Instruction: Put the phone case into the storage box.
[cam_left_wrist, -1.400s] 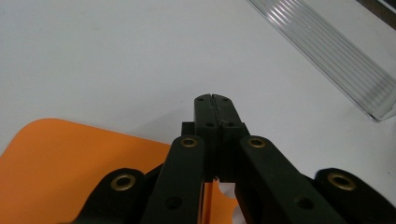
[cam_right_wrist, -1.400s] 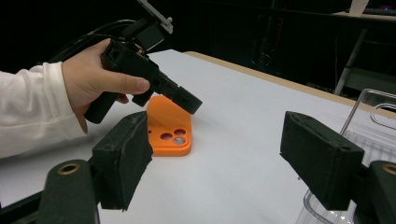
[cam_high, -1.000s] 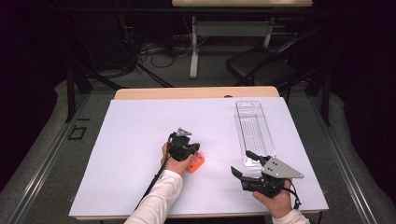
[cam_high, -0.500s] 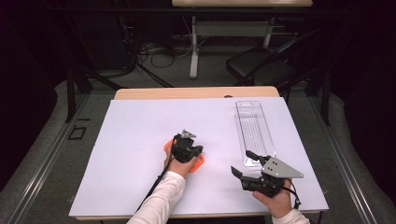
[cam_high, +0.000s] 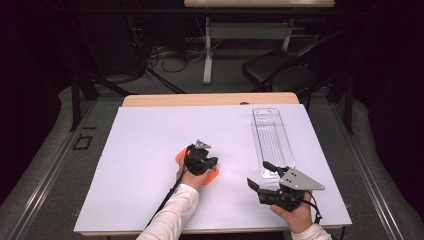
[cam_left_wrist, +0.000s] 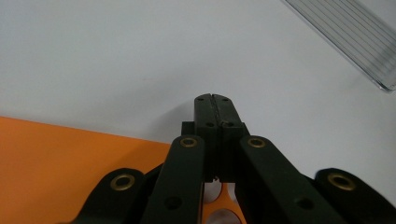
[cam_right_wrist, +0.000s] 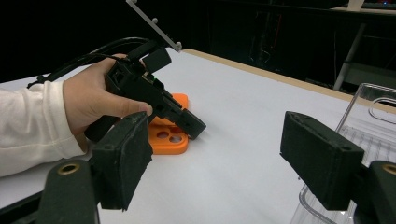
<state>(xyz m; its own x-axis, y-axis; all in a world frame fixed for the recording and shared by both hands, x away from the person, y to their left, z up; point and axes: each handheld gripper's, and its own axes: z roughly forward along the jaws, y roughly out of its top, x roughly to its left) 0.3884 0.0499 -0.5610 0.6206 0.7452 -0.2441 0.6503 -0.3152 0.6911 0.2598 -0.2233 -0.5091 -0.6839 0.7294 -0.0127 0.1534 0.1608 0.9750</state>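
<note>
I am resting the left claw (cam_high: 205, 161), pressed together with nothing between its pads, over the orange holed plate (cam_high: 214, 176) at the worktop's (cam_high: 150, 150) centre. The right claw (cam_high: 260, 176) is hanging spread at four o'clock, beside the clear tray (cam_high: 272, 140). I judge I'm lining up a pickup; next I'm needing to open up and straddle the plate's edge.

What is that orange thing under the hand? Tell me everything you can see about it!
The orange thing is a flat, plastic-looking block with rounded corners and round holes through it. It lies flat on the white table, near the middle. The left gripper sits over it with its jaws shut and its tip down beside the block's edge; whether it presses on the block I cannot tell. In the high view two orange corners peek out from under the hand. Its full shape is hidden.
</note>
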